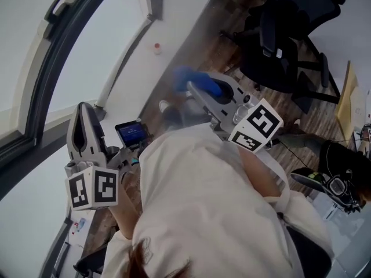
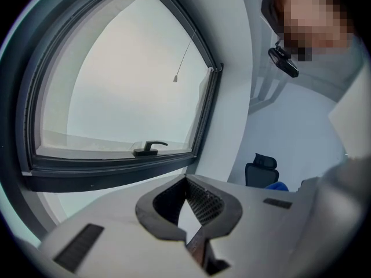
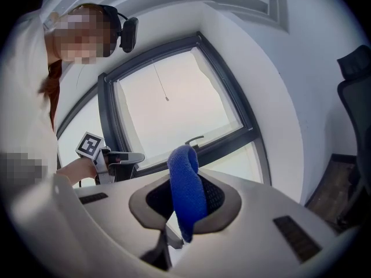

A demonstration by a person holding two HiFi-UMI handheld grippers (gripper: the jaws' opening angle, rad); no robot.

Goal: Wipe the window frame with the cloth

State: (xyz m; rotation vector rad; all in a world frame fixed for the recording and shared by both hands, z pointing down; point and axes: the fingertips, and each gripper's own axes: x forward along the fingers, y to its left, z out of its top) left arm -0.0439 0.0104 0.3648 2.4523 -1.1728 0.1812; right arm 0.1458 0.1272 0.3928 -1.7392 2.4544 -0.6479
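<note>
The dark window frame (image 2: 116,169) with its black handle (image 2: 149,149) curves round pale glass; in the head view the frame (image 1: 40,91) runs along the left. A blue cloth (image 3: 186,193) hangs folded between the jaws of my right gripper (image 3: 185,175), which is shut on it and held away from the frame (image 3: 232,143). In the head view the cloth (image 1: 194,79) sticks out from the right gripper (image 1: 200,91) above the person's white garment. My left gripper (image 1: 84,113) points up toward the glass, apart from the frame. The left gripper (image 2: 186,181) has its jaws together, with nothing held.
Black office chairs (image 1: 284,45) stand on the wooden floor at the upper right. A small bottle (image 1: 156,48) sits on the white sill. A device with a blue screen (image 1: 132,133) shows beside the left gripper. Flat cardboard (image 1: 346,97) leans at the far right.
</note>
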